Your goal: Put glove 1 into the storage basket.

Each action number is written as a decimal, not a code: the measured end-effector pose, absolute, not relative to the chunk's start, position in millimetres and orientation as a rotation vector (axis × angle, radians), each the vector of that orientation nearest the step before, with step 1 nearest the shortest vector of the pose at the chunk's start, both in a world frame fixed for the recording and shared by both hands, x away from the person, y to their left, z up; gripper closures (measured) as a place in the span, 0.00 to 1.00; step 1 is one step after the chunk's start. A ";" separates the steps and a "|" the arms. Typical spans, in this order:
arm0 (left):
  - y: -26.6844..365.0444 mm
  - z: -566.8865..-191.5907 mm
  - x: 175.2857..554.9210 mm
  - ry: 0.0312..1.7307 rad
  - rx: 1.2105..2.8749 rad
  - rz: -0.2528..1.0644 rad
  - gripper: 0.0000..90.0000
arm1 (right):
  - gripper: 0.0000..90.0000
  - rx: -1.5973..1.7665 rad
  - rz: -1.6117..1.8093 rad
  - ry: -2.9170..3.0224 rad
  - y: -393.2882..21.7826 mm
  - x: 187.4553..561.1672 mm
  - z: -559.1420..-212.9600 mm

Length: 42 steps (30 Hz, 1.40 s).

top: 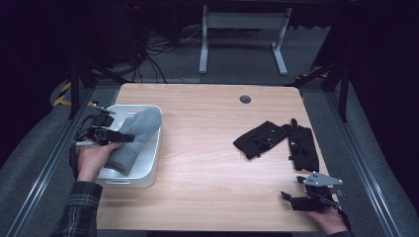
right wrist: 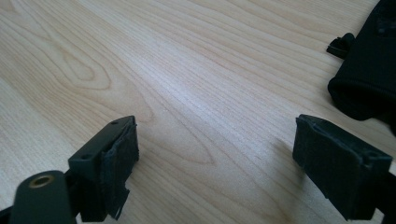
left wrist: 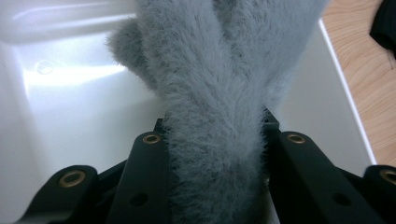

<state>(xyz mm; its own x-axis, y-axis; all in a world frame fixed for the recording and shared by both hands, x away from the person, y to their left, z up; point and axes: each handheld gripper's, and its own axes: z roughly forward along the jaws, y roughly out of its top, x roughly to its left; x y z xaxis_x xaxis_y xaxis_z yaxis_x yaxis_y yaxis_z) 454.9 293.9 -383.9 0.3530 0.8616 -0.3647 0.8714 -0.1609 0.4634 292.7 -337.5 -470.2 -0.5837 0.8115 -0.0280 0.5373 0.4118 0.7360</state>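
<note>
— Between the left gripper's jaws, what's caught?
— A fuzzy grey glove, pinched from both sides and hanging down into the white bin at the table's left edge.
— Anything else inside?
— From above, the glove covers most of the bin; bare white floor shows beside it in the left gripper view.
— And the right gripper?
— Jaws wide apart, nothing between them, low over bare wood near the front right corner.
— Room to move?
— Two black gloves lie just beyond it towards the right edge; the wooden table between bin and gloves is open.
</note>
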 end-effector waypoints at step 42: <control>261.5 -354.9 426.0 1.275 2.085 0.247 0.18 | 0.16 1.157 0.988 2.291 -337.5 292.5 -470.2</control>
<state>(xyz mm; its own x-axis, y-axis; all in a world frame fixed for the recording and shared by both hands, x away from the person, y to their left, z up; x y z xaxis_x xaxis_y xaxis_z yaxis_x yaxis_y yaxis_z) 426.0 261.5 -354.9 0.5039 0.8454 -0.1770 0.7182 -0.2963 0.6296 292.5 -337.5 -470.2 -0.5838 0.8114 -0.0264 0.5376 0.4108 0.7364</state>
